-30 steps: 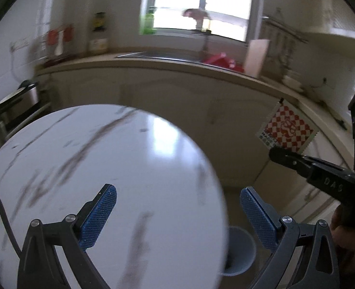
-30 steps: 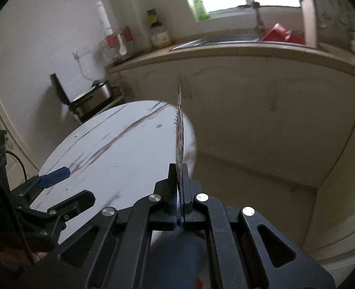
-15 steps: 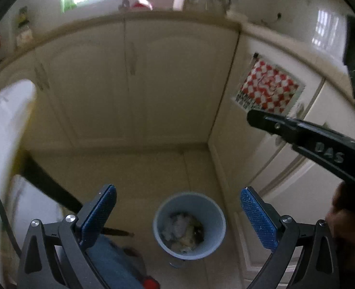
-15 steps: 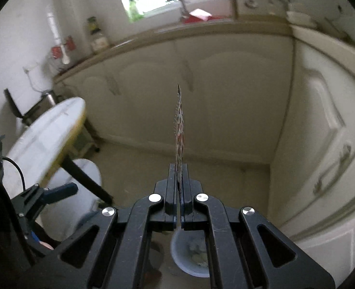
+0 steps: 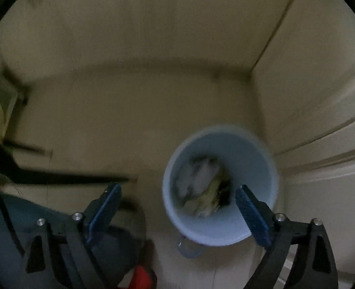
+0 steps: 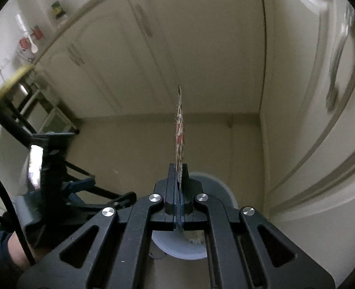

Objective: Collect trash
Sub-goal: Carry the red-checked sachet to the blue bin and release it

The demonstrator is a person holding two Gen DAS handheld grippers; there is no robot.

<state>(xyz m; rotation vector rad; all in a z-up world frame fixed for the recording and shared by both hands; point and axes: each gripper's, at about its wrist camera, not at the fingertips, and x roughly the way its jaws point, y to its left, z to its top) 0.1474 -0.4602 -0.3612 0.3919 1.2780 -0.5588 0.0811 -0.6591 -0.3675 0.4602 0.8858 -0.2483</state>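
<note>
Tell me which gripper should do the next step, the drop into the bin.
Right. The right gripper is shut on the checkered wrapper, directly above the blue bin. The left gripper is open and holds nothing.

Two wrist cams, both tilted down at the kitchen floor corner.

Left wrist cam looks steeply down, bin near & mostly framed btwn its fingers, opening & contents visible, blurry. Right wrist cam sits above the bin too but pitched more fwd, catching cabinet doors & countertop edge; bin mostly hidden under the gripper body. Shared: bin, floor, cabinet corner; right view also shows left gripper at its left.
</note>
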